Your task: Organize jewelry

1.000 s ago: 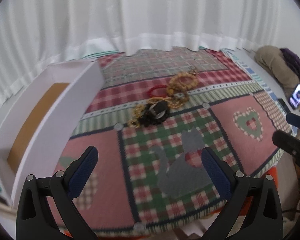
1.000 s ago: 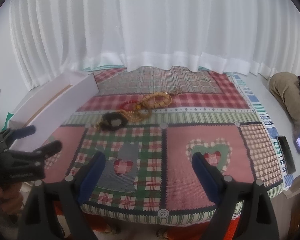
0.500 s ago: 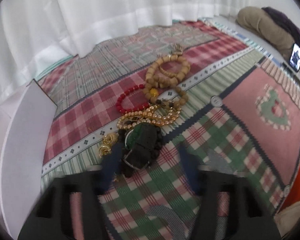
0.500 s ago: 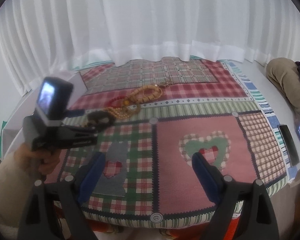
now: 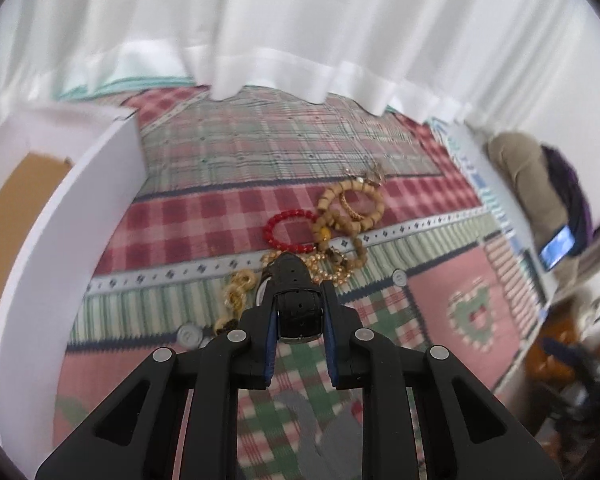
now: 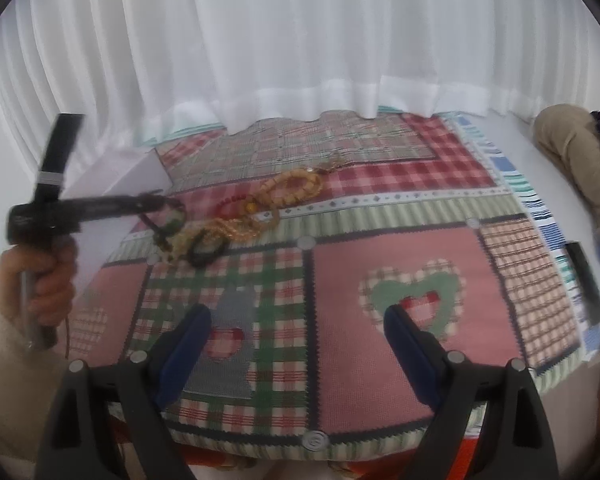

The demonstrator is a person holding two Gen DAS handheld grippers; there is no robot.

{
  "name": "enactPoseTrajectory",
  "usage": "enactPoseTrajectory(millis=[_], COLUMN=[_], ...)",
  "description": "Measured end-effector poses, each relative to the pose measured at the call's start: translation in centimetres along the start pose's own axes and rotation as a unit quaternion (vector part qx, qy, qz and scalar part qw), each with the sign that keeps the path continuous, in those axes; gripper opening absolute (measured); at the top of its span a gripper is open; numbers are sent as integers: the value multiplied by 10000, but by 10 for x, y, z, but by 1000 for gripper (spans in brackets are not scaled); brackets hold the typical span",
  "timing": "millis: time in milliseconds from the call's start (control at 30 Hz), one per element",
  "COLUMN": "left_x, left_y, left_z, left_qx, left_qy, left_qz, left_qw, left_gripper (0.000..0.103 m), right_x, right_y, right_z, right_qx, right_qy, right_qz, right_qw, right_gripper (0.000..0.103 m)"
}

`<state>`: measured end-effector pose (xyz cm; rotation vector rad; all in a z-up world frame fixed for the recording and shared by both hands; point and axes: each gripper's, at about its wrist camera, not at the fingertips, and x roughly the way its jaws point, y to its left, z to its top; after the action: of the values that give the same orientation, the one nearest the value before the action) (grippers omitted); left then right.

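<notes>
Here the left gripper [image 5: 300, 320] is closing its jaws on a black watch [image 5: 298, 300], the blue pads against the sides of the leather strap, which rises out of the jewelry heap. The right gripper [image 6: 298, 340] hangs over the near part of the patchwork quilt [image 6: 380, 280] with its jaws spread wide and nothing between them.

Just beside the watch on the left lies a short gold chain [image 5: 238, 286], and a tangle of small gold beads [image 5: 328, 268] touches the watch's far end. Beyond that sits a red bead bracelet [image 5: 290, 230], apart from the watch but touching a large loop of wooden beads [image 5: 352, 210] on its right. All of these crowd closely around the grasped strap.

To the left of the heap stands a white box [image 5: 60, 240] with a brown cardboard floor, its long wall running alongside the quilt. At the far right edge a lit phone [image 5: 556, 248] leans near a tan cushion [image 5: 528, 176]. White curtains [image 5: 300, 20] hang behind everything. In the right wrist view a hand [image 6: 48, 276] in a pale sleeve grips the left tool's handle.
</notes>
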<state>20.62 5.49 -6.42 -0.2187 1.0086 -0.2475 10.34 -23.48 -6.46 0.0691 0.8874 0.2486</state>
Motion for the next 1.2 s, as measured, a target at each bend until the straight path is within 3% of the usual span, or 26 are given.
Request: enactPoseTrajectory(millis=[300, 433, 567, 767, 867, 1033, 1133, 1200], left_x=[-12, -23, -42, -71, -81, -87, -88, -88], left_y=[48, 61, 68, 80, 88, 92, 92, 92], left_z=[-24, -32, -39, -63, -79, -97, -103, -105], left_qx=[-984, -1186, -1223, -1192, -1237, -1244, -1181, -1138], left_qy=[365, 233, -2, -267, -363, -400, -418, -442], left_qz=[-478, -364, -40, 1103, 1542, 1989, 2177, 2281], left_qw=[9933, 9920, 9925, 9864, 9796, 9713, 9679, 9660], left_gripper=[18, 18, 18, 19, 19, 19, 19, 19], right_x=[72, 90, 113, 168, 192, 214, 222, 220], right_y=[27, 61, 96, 152, 176, 217, 228, 229], right_z=[23, 14, 1, 5, 15, 13, 6, 6], right_qx=[-103, -590, -1086, -1255, -1231, -1980, -2424, -2631], right_qy=[865, 996, 1218, 1779, 1832, 1684, 1588, 1499], right_qz=[666, 738, 1078, 1732, 1773, 1477, 1109, 936], right_qw=[9940, 9905, 9807, 9605, 9591, 9543, 9506, 9484], right_gripper=[90, 90, 90, 89, 89, 89, 69, 35])
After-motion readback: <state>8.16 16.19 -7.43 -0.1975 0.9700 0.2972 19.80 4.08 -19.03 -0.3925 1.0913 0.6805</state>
